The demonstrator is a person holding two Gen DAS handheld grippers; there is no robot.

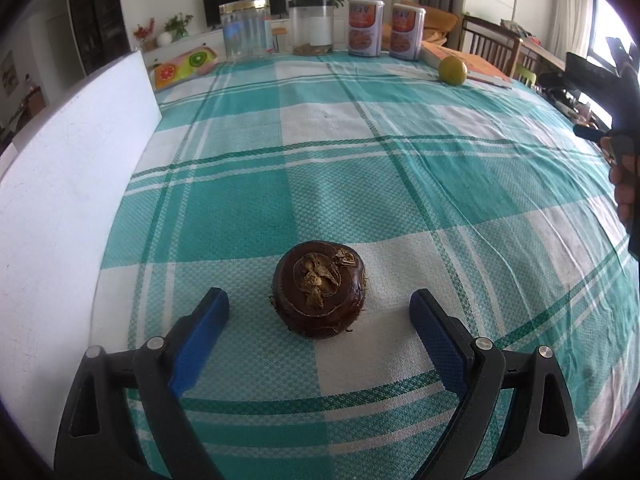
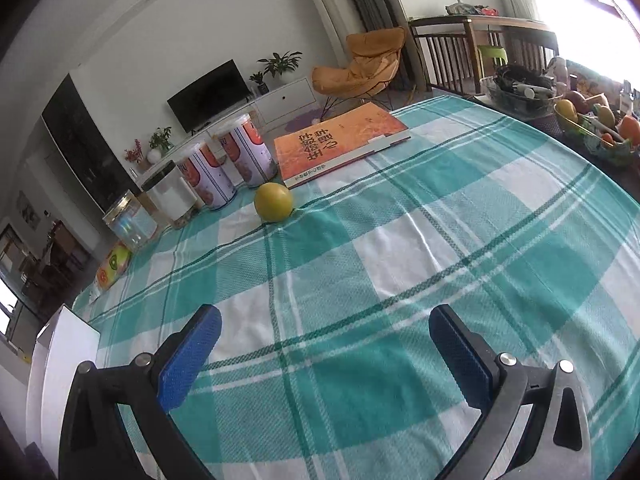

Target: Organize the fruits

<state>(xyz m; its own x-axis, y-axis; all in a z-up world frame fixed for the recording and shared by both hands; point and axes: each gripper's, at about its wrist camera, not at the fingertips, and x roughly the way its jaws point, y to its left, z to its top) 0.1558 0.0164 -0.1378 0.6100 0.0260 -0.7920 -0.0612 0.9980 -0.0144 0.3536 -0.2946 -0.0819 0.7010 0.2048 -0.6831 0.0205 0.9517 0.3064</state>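
A dark brown round fruit [image 1: 319, 289] with a dry tan stem end lies on the teal checked tablecloth [image 1: 360, 168]. My left gripper [image 1: 319, 312] is open, its blue pads on either side of the fruit and not touching it. A yellow-green citrus fruit [image 1: 452, 71] lies far back right next to an orange book [image 1: 476, 65]; it also shows in the right wrist view [image 2: 274, 202]. My right gripper [image 2: 325, 328] is open and empty above the cloth, well short of the citrus. Its handle [image 1: 612, 120] shows at the right edge of the left wrist view.
A white board [image 1: 72, 184] stands along the table's left side. Clear jars [image 1: 246, 28] and printed tins [image 1: 365, 27] line the far edge, with a fruit-print tray [image 1: 184, 65]. The orange book [image 2: 340, 140] lies behind the citrus. A basket of fruit [image 2: 600, 128] stands off the table at the right.
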